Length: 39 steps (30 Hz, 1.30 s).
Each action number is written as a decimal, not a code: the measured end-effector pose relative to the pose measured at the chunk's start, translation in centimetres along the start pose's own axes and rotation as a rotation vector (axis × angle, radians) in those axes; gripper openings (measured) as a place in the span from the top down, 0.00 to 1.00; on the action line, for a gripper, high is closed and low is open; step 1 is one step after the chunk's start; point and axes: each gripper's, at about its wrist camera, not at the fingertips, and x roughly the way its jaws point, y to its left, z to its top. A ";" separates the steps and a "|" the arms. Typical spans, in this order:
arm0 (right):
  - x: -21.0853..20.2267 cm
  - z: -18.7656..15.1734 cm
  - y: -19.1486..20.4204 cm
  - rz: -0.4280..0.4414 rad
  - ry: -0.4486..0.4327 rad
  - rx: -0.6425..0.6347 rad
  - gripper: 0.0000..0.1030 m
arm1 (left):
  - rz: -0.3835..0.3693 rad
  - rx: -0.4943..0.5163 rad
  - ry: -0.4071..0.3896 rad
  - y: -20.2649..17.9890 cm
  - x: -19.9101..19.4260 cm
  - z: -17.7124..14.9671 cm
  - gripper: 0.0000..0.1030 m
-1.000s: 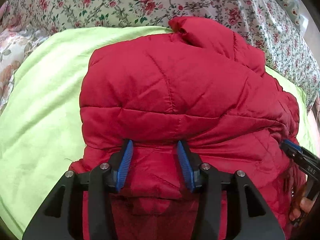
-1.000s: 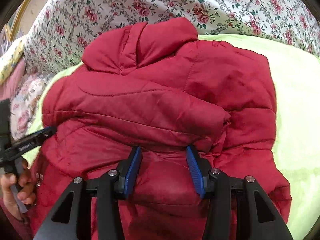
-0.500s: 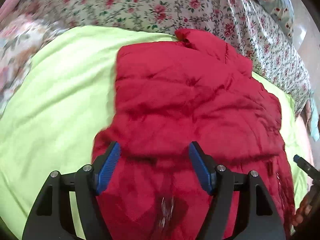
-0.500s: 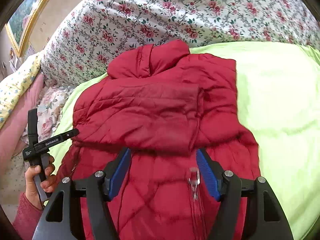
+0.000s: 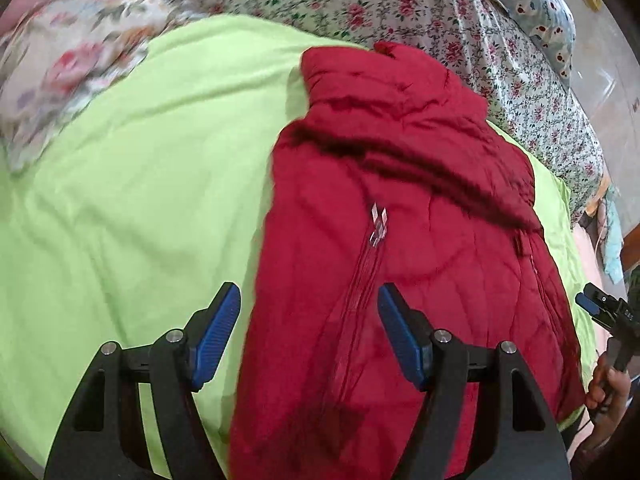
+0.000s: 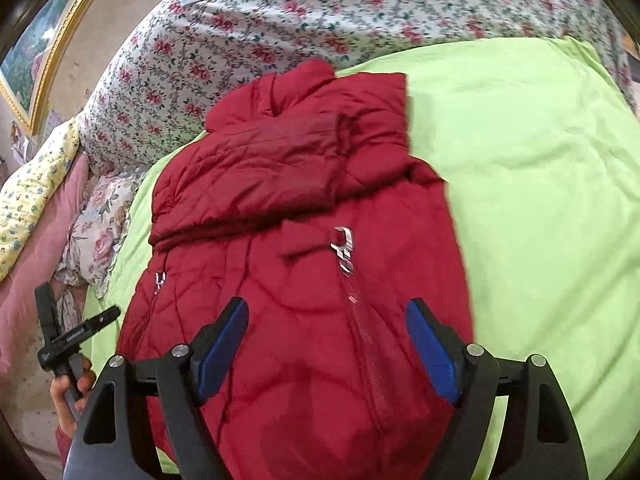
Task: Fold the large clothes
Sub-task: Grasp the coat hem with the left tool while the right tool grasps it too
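Left wrist view: the left gripper (image 5: 310,330) hangs wide open and empty above the red jacket (image 5: 400,260), which lies on the green sheet (image 5: 140,200), its zipper pull (image 5: 378,224) facing up. Right wrist view: the right gripper (image 6: 326,344) is also spread wide, holding nothing, over the jacket's (image 6: 300,240) lower half; a sleeve (image 6: 256,176) is folded across the chest.

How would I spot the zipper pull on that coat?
Find the lime-green blanket on the bed, then the red puffer jacket on it. Just below its folded-over sleeve sits the zipper pull, the larger silver glint topping the central zipper line.
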 end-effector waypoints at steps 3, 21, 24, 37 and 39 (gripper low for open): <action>-1.2 -1.4 -1.1 -0.024 -0.005 0.017 0.20 | -0.014 -0.041 0.006 1.3 -0.6 -1.5 0.31; -1.6 -9.0 -3.2 -0.072 0.129 0.008 0.20 | -0.063 -0.021 0.118 1.2 -0.6 -7.3 0.31; -2.3 -9.5 -2.6 -0.043 0.132 -0.028 0.31 | -0.071 -0.015 0.135 1.2 -0.6 -8.1 0.31; -2.5 -10.4 -2.9 0.016 0.146 -0.044 0.49 | -0.118 0.097 0.135 -0.7 -1.3 -9.6 0.70; -2.7 -10.5 -2.7 0.041 0.137 -0.042 0.60 | -0.114 0.113 0.119 -1.1 -1.7 -9.7 0.77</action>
